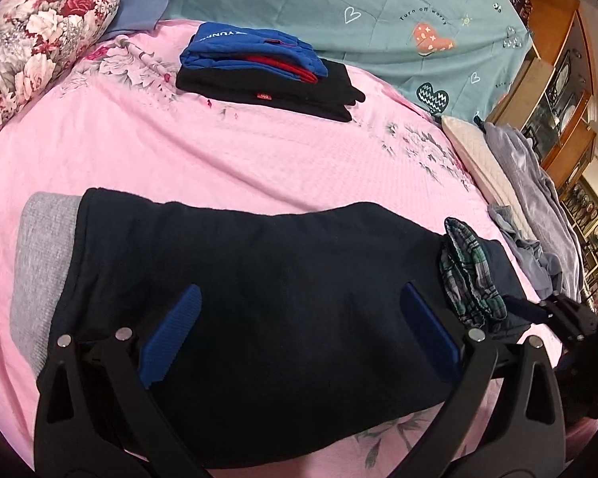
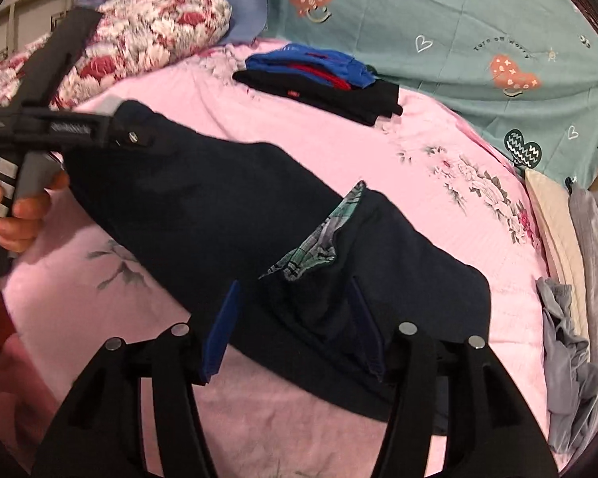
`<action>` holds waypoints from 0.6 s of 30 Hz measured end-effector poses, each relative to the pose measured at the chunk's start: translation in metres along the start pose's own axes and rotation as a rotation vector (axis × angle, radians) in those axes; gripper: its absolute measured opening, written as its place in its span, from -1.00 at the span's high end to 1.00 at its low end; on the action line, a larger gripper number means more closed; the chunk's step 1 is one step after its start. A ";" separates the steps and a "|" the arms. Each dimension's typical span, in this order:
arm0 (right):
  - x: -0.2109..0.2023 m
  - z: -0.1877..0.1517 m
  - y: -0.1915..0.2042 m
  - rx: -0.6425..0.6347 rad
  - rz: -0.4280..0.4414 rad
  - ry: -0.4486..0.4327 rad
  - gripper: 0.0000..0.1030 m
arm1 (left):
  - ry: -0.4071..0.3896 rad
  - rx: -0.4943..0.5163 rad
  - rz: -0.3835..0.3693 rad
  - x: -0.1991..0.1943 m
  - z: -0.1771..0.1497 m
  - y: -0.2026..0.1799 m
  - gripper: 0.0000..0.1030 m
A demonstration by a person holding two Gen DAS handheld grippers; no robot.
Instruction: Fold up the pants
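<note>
Dark navy pants (image 1: 283,318) lie across the near edge of the pink bedspread (image 1: 219,151). The left gripper (image 1: 299,318) and right gripper (image 2: 295,318) hover over them, fingers spread. Folded clothes (image 1: 267,71) sit near the far edge.

- A bed (image 1: 227,151) with a pink floral sheet carries everything.
- Dark navy pants (image 1: 259,286) lie across its near part.
- Folded blue and black clothes (image 1: 267,71) sit stacked farther back.
- A floral pillow (image 1: 40,40) rests at the left.
- Crumpled grey garments (image 1: 538,215) lie at the right edge.
</note>
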State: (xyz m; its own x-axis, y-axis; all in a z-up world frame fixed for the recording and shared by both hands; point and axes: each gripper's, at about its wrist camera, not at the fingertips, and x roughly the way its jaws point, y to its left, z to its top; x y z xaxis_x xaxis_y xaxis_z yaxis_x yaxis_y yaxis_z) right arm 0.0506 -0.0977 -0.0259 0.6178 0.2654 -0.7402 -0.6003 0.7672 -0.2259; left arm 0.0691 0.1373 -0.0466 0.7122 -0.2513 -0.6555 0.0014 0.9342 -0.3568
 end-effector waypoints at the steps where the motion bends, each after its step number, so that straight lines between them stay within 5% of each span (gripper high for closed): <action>1: 0.007 0.001 0.003 -0.016 0.001 0.014 -0.10 | -0.003 -0.008 -0.001 -0.001 0.000 0.002 -0.96; 3: 0.019 0.003 0.004 -0.034 -0.025 0.037 -0.03 | -0.008 -0.020 -0.007 -0.002 0.001 0.004 -0.96; 4: 0.025 0.004 0.000 -0.028 -0.048 0.049 0.33 | -0.012 -0.026 -0.011 -0.002 0.001 0.005 -0.96; 6: 0.024 0.005 -0.016 0.030 -0.024 0.050 0.68 | -0.016 -0.031 -0.015 -0.003 0.001 0.006 -0.96; 11: -0.045 0.000 -0.104 0.436 0.009 -0.213 0.71 | -0.012 -0.027 -0.027 -0.002 0.001 0.006 -0.96; 13: -0.066 0.000 -0.109 0.448 0.013 -0.289 0.71 | -0.013 -0.027 -0.028 -0.002 0.001 0.006 -0.96; 15: -0.062 0.003 -0.091 0.368 0.018 -0.260 0.70 | -0.013 -0.032 -0.026 -0.002 0.001 0.006 -0.96; 18: -0.019 0.000 -0.043 0.198 0.131 -0.075 0.58 | -0.015 -0.033 -0.025 -0.002 0.001 0.007 -0.96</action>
State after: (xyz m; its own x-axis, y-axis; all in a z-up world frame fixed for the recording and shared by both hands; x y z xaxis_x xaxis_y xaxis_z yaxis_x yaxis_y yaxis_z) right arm 0.0646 -0.1356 -0.0027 0.5818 0.4075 -0.7039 -0.5710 0.8210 0.0033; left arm 0.0685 0.1446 -0.0467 0.7223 -0.2706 -0.6364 -0.0040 0.9186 -0.3951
